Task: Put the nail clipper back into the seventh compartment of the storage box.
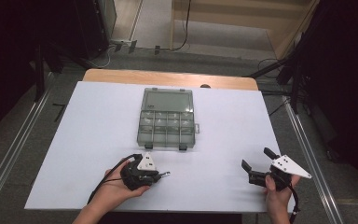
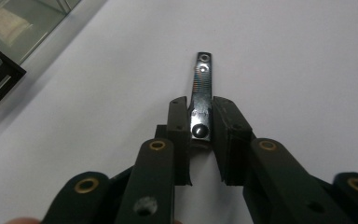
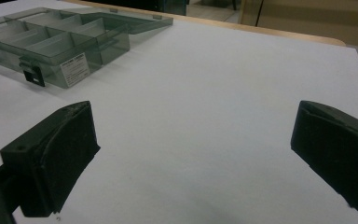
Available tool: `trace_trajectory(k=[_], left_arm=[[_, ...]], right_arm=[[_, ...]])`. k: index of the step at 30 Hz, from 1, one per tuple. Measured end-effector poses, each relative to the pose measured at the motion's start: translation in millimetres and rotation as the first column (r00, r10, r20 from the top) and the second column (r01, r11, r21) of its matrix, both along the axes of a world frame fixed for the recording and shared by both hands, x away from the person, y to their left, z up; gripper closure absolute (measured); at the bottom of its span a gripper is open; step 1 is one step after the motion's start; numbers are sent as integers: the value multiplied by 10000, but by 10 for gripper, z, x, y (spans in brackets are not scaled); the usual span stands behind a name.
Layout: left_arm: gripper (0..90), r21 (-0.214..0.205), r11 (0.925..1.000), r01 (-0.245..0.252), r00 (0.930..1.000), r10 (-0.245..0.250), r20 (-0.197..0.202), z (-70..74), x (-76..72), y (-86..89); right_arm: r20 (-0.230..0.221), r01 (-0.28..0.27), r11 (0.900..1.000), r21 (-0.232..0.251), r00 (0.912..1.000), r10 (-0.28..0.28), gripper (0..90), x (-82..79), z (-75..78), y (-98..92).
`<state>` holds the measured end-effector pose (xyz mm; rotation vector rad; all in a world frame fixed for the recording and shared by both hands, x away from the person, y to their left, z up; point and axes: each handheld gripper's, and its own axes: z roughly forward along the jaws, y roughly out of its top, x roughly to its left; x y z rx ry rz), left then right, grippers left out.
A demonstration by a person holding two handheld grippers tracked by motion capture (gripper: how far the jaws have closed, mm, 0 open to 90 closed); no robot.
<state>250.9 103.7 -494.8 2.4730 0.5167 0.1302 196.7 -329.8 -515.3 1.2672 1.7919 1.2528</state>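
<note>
Item 1: my left gripper [image 1: 161, 176], lower left-centre of high view, black plastic w/ grey three-cornered plate on top. Jaws clamped on a nail clipper [image 2: 201, 95]: flat chromed steel, narrow, ridged file strip along top, rivet near the held end, hole at far tip. Free end sticks out past the jaws, mid-frame in left gripper view, over the white sheet.

Item 2: my right gripper [image 1: 256, 164], lower right of high view. Jaws spread wide, nothing between; blocky matte black pads [image 3: 67, 149] at lower left and right of right gripper view.

Item 3: box [image 1: 167, 119], centre of high view. Smoky clear plastic, rectangular, lid open and lying flat toward top of frame, tray split into small square compartments, black latches on near edge.

Item 4: table [image 1: 98, 126], white matte sheet, wood edge at far side.
</note>
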Motion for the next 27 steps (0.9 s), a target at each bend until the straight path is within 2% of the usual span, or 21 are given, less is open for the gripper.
trace_trajectory(k=[5, 10, 15, 17, 27], left_arm=[[784, -20, 10000, 35, 10000, -35, -26, 3, 6, 1], [786, -365, 9993, -123, 9995, 112, -300, -6, 31, 28], [787, -301, 9993, -207, 9996, 201, -205, 14, 49, 29], [788, -496, 9982, -333, 9992, 321, -237, 20, 56, 37], [788, -754, 9964, -396, 9989, 374, -297, 98, 87, 71]], right_arm=[[-4, 13, 10000, 12, 10000, -13, 8, -1, 1, 0], [3, 8, 10000, 15, 10000, -8, 8, -2, 1, -1], [12, -12, 10000, 32, 10000, 12, 8, -3, 2, -4], [18, -14, 10000, 59, 10000, 13, 8, -6, 3, -5], [153, -112, 9999, 122, 9998, 111, 7, -16, 7, -7]])
